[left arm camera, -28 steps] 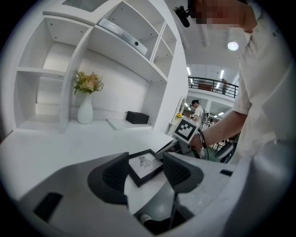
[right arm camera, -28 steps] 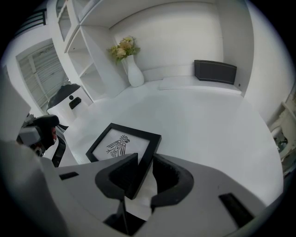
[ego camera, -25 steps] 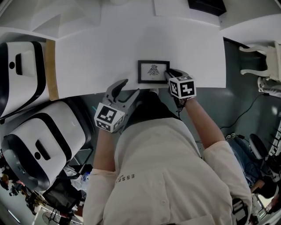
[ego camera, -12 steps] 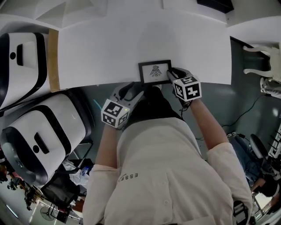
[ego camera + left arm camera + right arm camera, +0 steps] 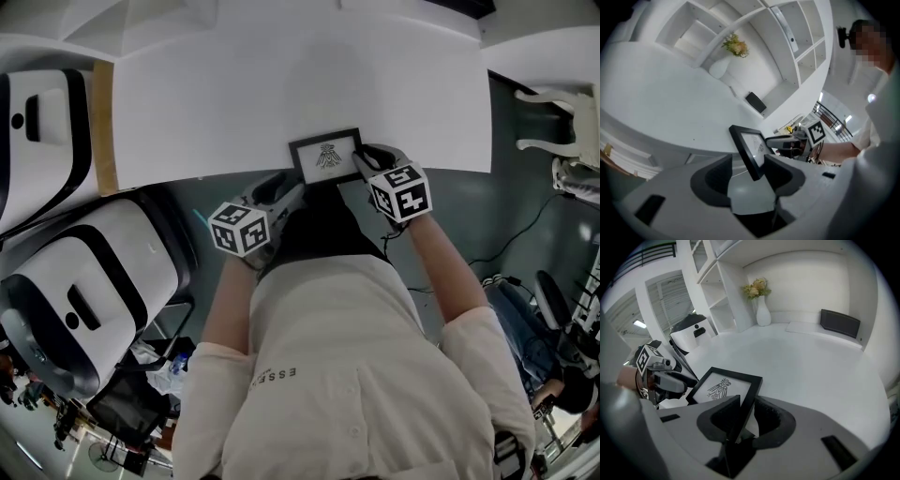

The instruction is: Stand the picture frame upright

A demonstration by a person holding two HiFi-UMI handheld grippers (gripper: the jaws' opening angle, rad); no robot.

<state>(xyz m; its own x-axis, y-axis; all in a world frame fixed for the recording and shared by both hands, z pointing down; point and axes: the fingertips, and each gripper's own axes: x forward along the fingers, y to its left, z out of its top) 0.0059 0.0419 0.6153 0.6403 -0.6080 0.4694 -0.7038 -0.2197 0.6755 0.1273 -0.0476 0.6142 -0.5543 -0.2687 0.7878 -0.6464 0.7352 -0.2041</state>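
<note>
From the head view, the picture frame (image 5: 326,157) was a thin black rectangle around a pale print, sitting at the near edge of the smooth white desk (image 5: 281,84). The left gripper (image 5: 286,188) reached its lower left corner and the right gripper (image 5: 364,160) its right side. Each gripper carried a cube with black-and-white square markers. The person's cream sleeves hid much of both grippers, and two rounded white machine housings (image 5: 94,281) with black bands were cut off at the left. In the left gripper view, the left gripper (image 5: 750,177) had its dark, matte, curved jaws standing apart. The corner of the picture frame (image 5: 752,145) sat between them, close against the right one, with a pale gap on the other side. The frame stood tilted, its glossy face turned toward the right gripper (image 5: 771,142) beyond. White open shelves (image 5: 797,37) rose behind the desk (image 5: 656,103), with a white vase (image 5: 719,68) holding flowers (image 5: 734,44) and a flat dark box (image 5: 755,102) that was too small to identify. In the right gripper view, the right gripper (image 5: 743,420) had its jaws closed on the right edge of the picture frame (image 5: 724,387). The frame's print showed a bird-like line figure, and its lower end was hidden between the pads. The left gripper (image 5: 686,383) met the frame's far corner, where contact was hard to judge.
</note>
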